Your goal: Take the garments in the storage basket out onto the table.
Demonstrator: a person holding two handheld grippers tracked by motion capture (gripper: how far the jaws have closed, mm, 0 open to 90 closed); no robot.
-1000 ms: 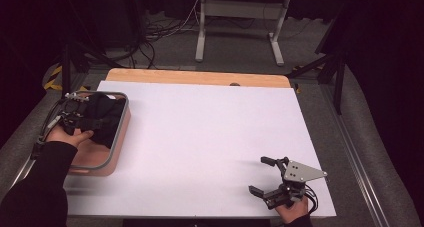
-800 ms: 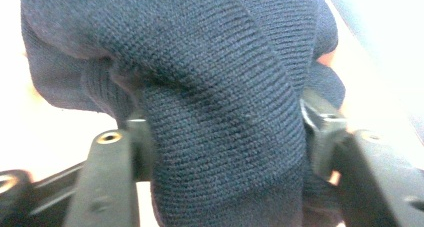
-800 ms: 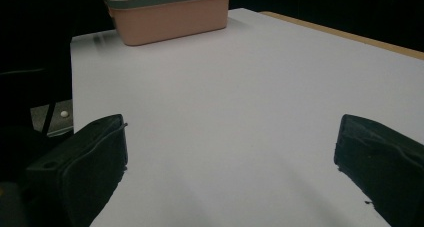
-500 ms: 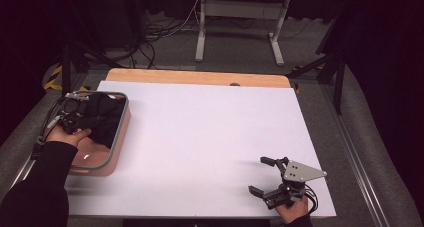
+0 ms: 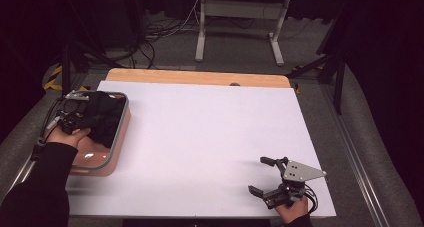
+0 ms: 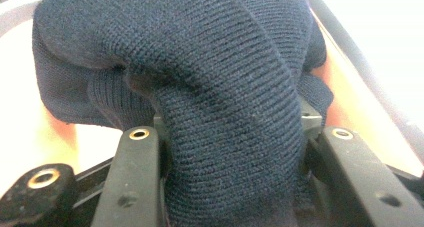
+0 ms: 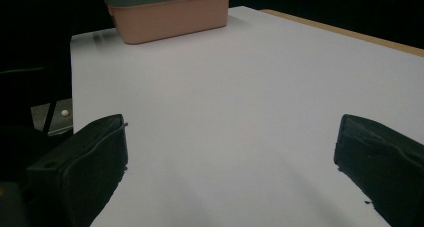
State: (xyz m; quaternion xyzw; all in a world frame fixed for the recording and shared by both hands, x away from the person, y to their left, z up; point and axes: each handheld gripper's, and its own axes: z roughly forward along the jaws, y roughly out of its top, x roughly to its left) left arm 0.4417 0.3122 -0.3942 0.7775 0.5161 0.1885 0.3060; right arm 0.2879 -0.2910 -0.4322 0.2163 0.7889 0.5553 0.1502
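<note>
Left gripper view: my left tongs (image 6: 227, 187) pinched the navy knit garment (image 6: 200, 62).
They had just been closing on it inside the pink basket (image 5: 117, 142) at the worktop's (image 5: 210, 137) left edge; my right tongs (image 5: 264, 176) rested spread near the front right corner.

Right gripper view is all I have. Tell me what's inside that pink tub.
Observer: A dark navy knitted garment lies in the pink tub.
Operator: Report the left hand-held gripper.
Observer: The left hand-held gripper has just been closing; a fold of the knit sits pinched between its jaws.
Operator: Say where my own hand-held gripper sits.
Observer: The right hand-held gripper rests open near the white table's front right corner.
</note>
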